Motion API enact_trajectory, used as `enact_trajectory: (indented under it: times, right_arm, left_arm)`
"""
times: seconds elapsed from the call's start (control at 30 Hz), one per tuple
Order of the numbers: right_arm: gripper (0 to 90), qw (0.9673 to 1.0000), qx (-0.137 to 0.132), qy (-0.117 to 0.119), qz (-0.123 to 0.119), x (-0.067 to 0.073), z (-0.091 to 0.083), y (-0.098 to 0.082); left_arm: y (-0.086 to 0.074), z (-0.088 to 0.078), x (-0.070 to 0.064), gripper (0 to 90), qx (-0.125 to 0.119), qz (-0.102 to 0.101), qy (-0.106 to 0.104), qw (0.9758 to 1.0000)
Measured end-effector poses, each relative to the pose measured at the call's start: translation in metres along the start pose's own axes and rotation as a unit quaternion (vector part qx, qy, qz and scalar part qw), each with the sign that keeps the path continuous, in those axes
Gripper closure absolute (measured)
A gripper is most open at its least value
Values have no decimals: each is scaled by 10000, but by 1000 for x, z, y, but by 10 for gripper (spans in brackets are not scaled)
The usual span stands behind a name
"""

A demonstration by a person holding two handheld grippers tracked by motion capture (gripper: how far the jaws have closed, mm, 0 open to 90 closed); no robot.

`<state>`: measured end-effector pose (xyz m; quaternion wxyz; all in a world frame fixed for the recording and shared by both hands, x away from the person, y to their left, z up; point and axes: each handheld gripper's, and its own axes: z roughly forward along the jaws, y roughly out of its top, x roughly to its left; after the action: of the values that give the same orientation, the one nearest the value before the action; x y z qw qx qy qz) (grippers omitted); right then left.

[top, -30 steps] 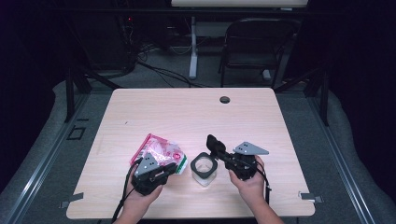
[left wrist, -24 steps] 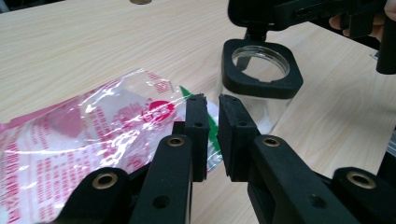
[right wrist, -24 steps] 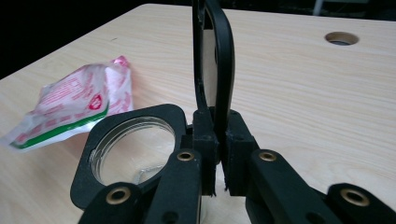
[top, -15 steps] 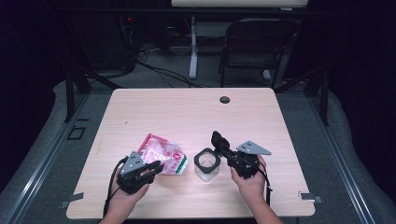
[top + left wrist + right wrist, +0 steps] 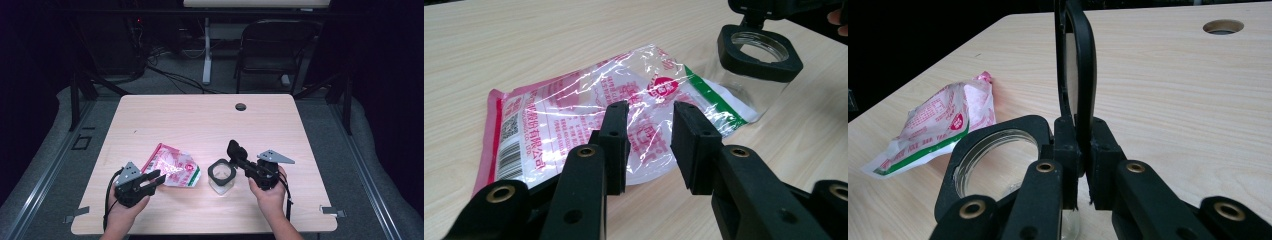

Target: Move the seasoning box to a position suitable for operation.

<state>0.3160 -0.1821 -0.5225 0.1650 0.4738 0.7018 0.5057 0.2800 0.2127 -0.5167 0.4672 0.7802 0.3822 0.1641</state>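
Here we count two grippers, one plastic packet, one glass jar with one hinged black lid, and one wooden table [image 5: 200,120] with a single round cable hole [image 5: 241,106] near its upper edge.

In the high view, the left gripper [image 5: 156,179] sits at the lower left of the frame, its tips at the near edge of the packet [image 5: 171,166]. Its jaws have just been opening; in the left gripper view they stand partly apart with a clear gap, the packet lying flat behind them and nothing pressed between the pads.

The right gripper [image 5: 234,150] sits at lower centre-right, jaws pinched together on the lid [image 5: 1077,60], which stands upright on edge above the open jar [image 5: 222,175]. The jar stands just right of the packet, touching or nearly touching it.

We cannot read the packet's small print, its contents are hard to make out through the glare, and the jar's base is hidden behind the jaws in the right gripper view.
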Motion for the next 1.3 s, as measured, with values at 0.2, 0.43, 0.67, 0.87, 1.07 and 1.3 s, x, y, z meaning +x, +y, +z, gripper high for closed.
enact_trajectory:
  times: [0.2,0.43,0.67,0.87,1.07,1.3]
  right_arm:
    - [766,9999,-45,-82,67,2,-1,0]
    - [694,9997,-166,-183,-85,6,-20,-3]
    - [687,9990,-269,-151,-331,23,-40,-13]
    - [685,9964,-225,293,-767,56,-34,-12]
    - [678,9945,-138,395,-962,61,-31,-15]
    - [653,9967,-321,510,-548,44,-39,-16]
  left_arm:
    - [-3,0,4,665,-1,-59,41,10000]
    - [-4,-1,6,653,-13,-60,106,9999]
    - [-6,-1,3,620,53,37,95,9999]
    - [-10,5,-8,572,157,174,-30,9997]
    - [-18,24,-27,485,309,881,44,9956]
    - [-25,38,-40,463,718,1764,584,9800]
